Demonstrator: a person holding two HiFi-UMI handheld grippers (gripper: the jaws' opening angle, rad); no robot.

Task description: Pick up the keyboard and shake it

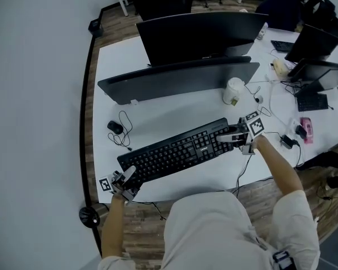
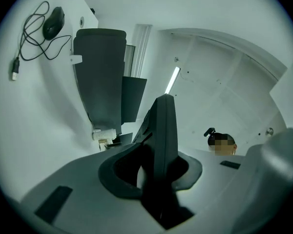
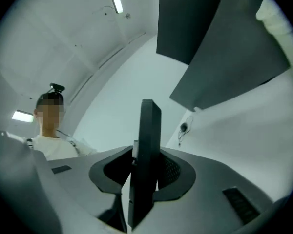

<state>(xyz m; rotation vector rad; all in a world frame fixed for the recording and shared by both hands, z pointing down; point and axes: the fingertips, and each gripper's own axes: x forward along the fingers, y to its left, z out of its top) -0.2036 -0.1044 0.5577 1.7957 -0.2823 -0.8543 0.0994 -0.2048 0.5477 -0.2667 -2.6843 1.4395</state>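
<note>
A long black keyboard lies slantwise across the white desk in front of me in the head view. My left gripper holds its near-left end and my right gripper holds its far-right end. In the left gripper view the keyboard shows edge-on, standing between the jaws of the left gripper, which close on it. The right gripper view shows the same: the thin keyboard edge is clamped in the right gripper. Whether the keyboard is off the desk I cannot tell.
Two dark monitors stand just behind the keyboard. A black mouse with a coiled cable lies at the left, and a white cup sits at the right. Cables and small devices crowd the right side. The desk's front edge is close to my body.
</note>
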